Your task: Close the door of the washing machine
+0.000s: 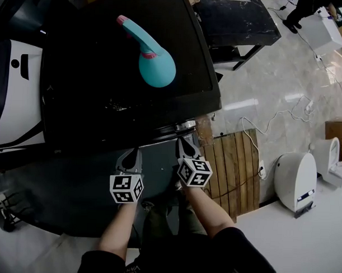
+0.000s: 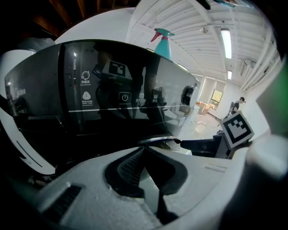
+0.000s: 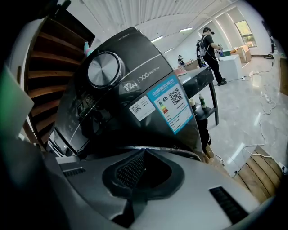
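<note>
Facing the person [image 1: 172, 256], door [image 1: 73, 197], long axis left-right

1. Head view: from above, facing steeply down on the washing machine [image 1: 104, 114]; left gripper [image 1: 131, 155] and right gripper [image 1: 185, 143] near.
2. Left gripper view: very near, facing its control panel [image 2: 90, 94].
3. Right gripper view: very near, facing its right corner and the far floor [image 3: 252, 112].
4. All three views share the washing machine.
</note>
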